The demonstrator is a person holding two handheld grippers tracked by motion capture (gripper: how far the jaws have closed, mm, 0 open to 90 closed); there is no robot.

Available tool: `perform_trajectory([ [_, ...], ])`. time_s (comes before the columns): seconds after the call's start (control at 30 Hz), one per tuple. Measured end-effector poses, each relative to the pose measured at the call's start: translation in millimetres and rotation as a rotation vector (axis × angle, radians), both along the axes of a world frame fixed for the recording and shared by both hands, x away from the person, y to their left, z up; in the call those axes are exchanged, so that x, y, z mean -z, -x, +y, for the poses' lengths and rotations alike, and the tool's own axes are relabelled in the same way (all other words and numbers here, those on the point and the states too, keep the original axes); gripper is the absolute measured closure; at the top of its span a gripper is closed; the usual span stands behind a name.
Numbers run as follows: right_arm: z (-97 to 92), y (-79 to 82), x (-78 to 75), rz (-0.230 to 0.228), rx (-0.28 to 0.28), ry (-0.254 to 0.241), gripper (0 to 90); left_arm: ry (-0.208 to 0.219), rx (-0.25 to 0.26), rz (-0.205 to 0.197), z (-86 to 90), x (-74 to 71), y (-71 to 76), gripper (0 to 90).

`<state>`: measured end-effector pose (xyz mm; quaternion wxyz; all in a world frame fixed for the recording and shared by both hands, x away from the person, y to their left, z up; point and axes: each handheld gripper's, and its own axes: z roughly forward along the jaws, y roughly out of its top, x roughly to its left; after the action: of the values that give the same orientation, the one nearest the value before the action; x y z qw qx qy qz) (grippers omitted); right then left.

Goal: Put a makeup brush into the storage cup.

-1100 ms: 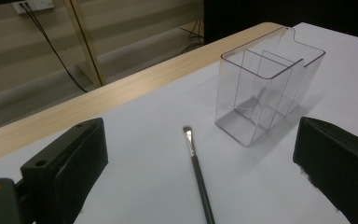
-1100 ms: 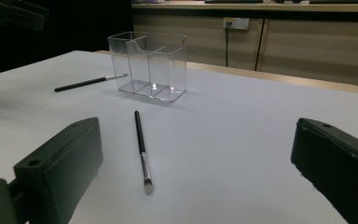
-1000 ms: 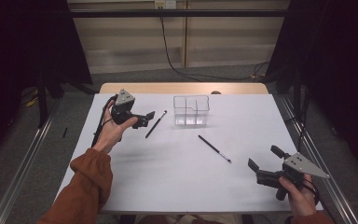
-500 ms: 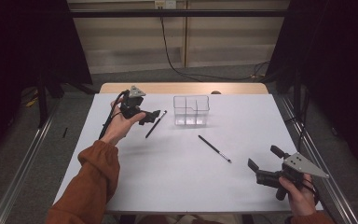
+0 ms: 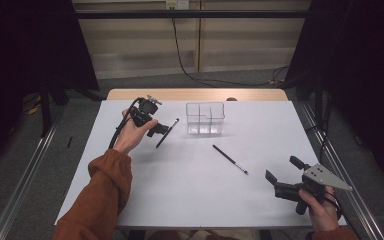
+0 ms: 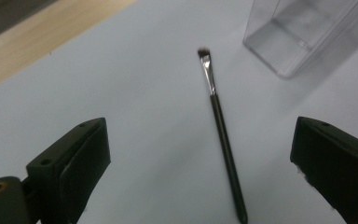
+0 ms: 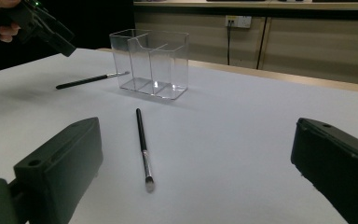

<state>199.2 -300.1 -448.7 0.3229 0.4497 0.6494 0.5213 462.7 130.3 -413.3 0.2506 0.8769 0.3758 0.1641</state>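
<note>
Left gripper (image 5: 161, 131), fingers spread wide, poised above the thin brush (image 6: 221, 135) lying on the white surface (image 5: 180, 180) beside the clear organizer (image 5: 205, 119). Right gripper (image 5: 283, 175) likewise open, near a second brush (image 5: 230, 159).

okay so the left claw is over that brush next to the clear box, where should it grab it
Probably mid-handle of the brush, coming straight down. It lies flat on the table, between the open jaws of the left claw, and the black handle is long and bare, away from the bristles and the clear box.

High view looks down; both tongs' cameras sit low, sharing the organizer (image 5: 205, 119).
</note>
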Motion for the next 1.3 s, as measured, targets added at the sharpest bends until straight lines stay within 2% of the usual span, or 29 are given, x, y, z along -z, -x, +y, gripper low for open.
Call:
perform_trajectory([
  [0.03, 0.1, -0.1, 0.0, 0.001, -0.001, 0.002, 1.3, -0.012, -0.002, 0.018, -0.5, -0.5, -0.6, 4.8],
  [0.07, 0.1, -0.1, 0.0, 0.001, -0.001, 0.002, 1.3, -0.012, -0.002, 0.018, -0.5, -0.5, -0.6, 4.9],
  [0.1, -0.1, -0.1, 0.1, -0.002, -0.003, 0.006, 1.3, -0.013, -0.005, 0.060, -2.3, -1.5, -2.2, 4.8],
  [0.2, 0.0, -0.2, 0.1, 0.000, -0.004, 0.003, 1.3, -0.025, -0.007, 0.072, -4.3, -2.5, -2.7, 4.9],
  [0.3, 0.2, -0.3, 0.2, 0.000, -0.007, 0.005, 1.3, -0.054, -0.011, 0.150, -7.5, 2.6, -5.4, 5.4],
  [0.33, 0.2, -0.3, 0.2, 0.000, -0.007, 0.005, 1.3, -0.054, -0.011, 0.150, -7.5, 2.6, -5.4, 5.9],
  [0.37, 0.0, 0.0, 0.0, -0.002, -0.006, 0.006, 1.3, -0.075, -0.018, 0.178, -8.0, 5.9, -7.3, 6.4],
  [0.47, 0.0, 0.1, 0.0, -0.001, -0.004, 0.001, 1.3, -0.079, -0.017, 0.198, -8.5, 8.3, -9.0, 7.0],
  [0.5, -0.2, 0.1, 0.0, 0.004, -0.003, 0.002, 1.3, -0.103, -0.003, 0.228, -10.0, 10.9, -10.3, 7.5],
  [0.53, -0.2, 0.1, 0.0, 0.004, -0.003, 0.002, 1.3, -0.103, -0.003, 0.228, -10.0, 10.9, -10.3, 7.5],
  [0.6, 0.0, 0.2, 0.2, 0.003, -0.008, 0.006, 1.3, -0.121, 0.002, 0.290, -12.9, 15.6, -12.2, 7.3],
  [0.67, 0.1, 0.1, 0.3, 0.005, -0.008, 0.005, 1.3, -0.131, 0.002, 0.284, -14.2, 17.0, -11.7, 6.3],
  [0.73, 0.1, 0.4, 0.3, 0.006, -0.008, 0.005, 1.3, -0.137, 0.012, 0.307, -15.0, 19.4, -12.7, 6.3],
  [0.8, 0.2, 0.3, 0.3, 0.005, -0.009, 0.004, 1.3, -0.146, 0.013, 0.310, -15.7, 20.4, -12.7, 6.8],
  [0.9, 0.3, 0.2, 0.3, 0.005, -0.010, 0.005, 1.3, -0.163, 0.020, 0.336, -17.3, 22.2, -14.7, 9.6],
  [1.07, 0.2, 0.2, 0.3, 0.007, -0.010, 0.004, 1.3, -0.177, 0.011, 0.345, -18.3, 24.3, -16.8, 16.3],
  [1.1, 0.3, 0.1, 0.4, 0.007, -0.009, 0.004, 1.3, -0.189, 0.006, 0.367, -18.7, 26.6, -18.4, 17.4],
  [1.27, 0.1, 0.2, 0.5, 0.007, -0.011, 0.008, 1.3, -0.205, 0.026, 0.379, -23.6, 30.1, -17.8, 16.1],
  [1.3, 0.2, -0.1, 0.9, 0.007, -0.014, 0.012, 1.3, -0.220, 0.031, 0.381, -26.4, 30.6, -18.1, 18.5],
])
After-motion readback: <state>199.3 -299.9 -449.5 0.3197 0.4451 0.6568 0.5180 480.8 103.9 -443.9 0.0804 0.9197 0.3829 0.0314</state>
